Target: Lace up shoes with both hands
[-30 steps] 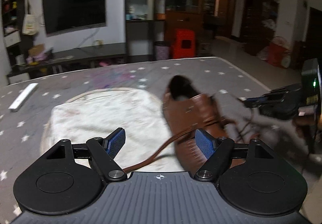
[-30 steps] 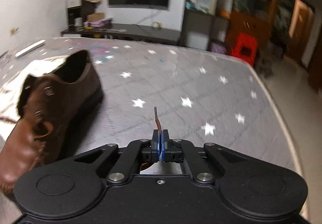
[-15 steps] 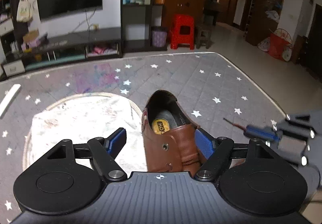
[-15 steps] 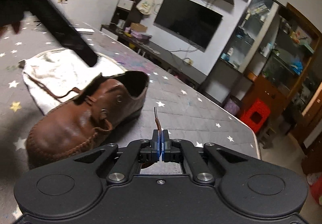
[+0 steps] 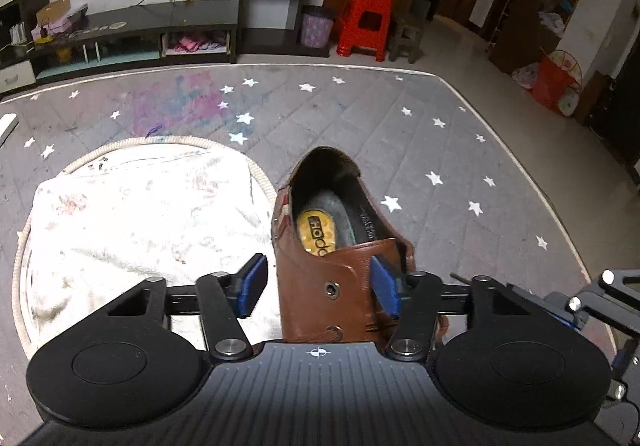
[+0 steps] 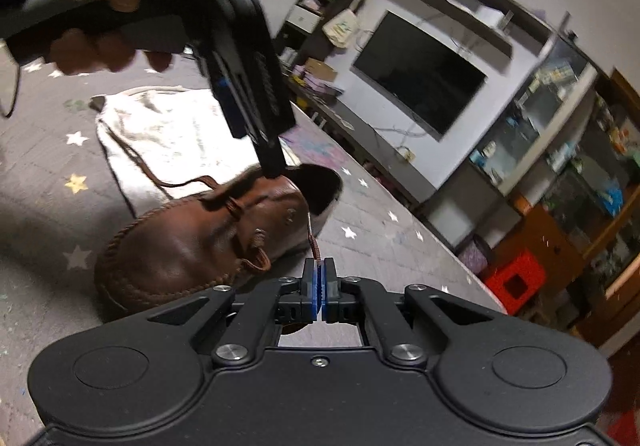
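Note:
A brown leather shoe [image 5: 332, 246] lies on the grey star-patterned mat, heel away from me. My left gripper [image 5: 318, 286] is open, its fingers straddling the shoe's eyelet flap, with the right pad [image 5: 385, 288] inside the shoe's opening. In the right wrist view the shoe [image 6: 200, 238] lies on its side and the left gripper [image 6: 256, 117] comes down onto its collar. My right gripper [image 6: 319, 282] is shut on the tip of the brown lace [image 6: 314, 250], close to the shoe's side. The other lace end [image 6: 160, 181] trails over the cloth.
A white cloth [image 5: 132, 221] on a round mat lies left of the shoe. The mat's right edge [image 5: 520, 161] drops to the floor. My right gripper [image 5: 592, 310] shows at the lower right of the left wrist view. A TV cabinet and a red stool [image 5: 364, 25] stand beyond.
The left gripper has moved in over the shoe and now straddles its flap. The right gripper has tilted and moved closer to the shoe, still holding the lace tip.

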Available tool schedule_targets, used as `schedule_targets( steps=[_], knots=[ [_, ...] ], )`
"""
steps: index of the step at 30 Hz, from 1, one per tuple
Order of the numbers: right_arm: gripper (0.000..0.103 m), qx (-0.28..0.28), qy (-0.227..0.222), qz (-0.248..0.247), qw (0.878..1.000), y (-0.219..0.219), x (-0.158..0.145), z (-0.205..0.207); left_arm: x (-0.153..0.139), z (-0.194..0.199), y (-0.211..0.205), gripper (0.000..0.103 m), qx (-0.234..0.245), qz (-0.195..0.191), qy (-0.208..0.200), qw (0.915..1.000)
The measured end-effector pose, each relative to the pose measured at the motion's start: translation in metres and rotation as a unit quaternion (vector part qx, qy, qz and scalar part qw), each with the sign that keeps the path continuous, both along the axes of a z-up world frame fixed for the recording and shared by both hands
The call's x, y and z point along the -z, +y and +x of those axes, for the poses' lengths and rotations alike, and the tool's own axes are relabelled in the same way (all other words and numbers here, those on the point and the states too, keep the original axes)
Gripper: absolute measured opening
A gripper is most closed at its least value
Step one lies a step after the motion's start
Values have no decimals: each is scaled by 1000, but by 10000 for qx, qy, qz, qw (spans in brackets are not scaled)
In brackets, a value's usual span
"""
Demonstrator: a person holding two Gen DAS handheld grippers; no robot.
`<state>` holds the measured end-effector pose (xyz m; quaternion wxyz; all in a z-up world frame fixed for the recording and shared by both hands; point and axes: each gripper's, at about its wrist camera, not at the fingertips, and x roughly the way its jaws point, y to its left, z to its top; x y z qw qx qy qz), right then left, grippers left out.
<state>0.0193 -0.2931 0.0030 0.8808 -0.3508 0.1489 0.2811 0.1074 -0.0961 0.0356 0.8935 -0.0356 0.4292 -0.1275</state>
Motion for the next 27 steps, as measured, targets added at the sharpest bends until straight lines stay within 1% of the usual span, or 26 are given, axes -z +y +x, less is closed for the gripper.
schedule_targets(
  steps=[1, 3, 5, 6, 9, 12, 16, 22, 27],
  knots=[
    [2, -65, -19, -51, 10000, 2, 0, -1, 0, 1, 2, 50, 8, -69, 15, 10000],
    [2, -164, -64, -121, 9998, 6, 0, -4, 0, 2, 6, 40, 33, -193, 29, 9998],
    [2, -261, -108, -190, 9994, 10, 1, -6, 0, 2, 7, 37, 32, -277, 8, 9996],
    [2, -299, -120, -219, 9992, 13, 1, -6, -1, 1, 10, 32, 40, -321, -13, 9995],
    [2, -412, -160, -309, 9985, 19, 1, -6, -2, 0, 17, 21, 58, -461, -85, 9989],
    [2, -559, -274, -442, 9971, 27, 3, -6, -1, -4, 27, 19, 39, -655, -172, 9977],
    [2, -732, -379, -560, 9950, 38, 6, -4, 4, -8, 44, 17, -26, -972, -183, 9951],
    [2, -939, -553, -973, 9893, 50, 15, 2, 9, -9, 59, 17, -54, -1239, -170, 9921],
    [2, -1109, -697, -1315, 9826, 60, 23, 7, 12, -10, 64, 18, -44, -1330, -177, 9909]
  ],
)
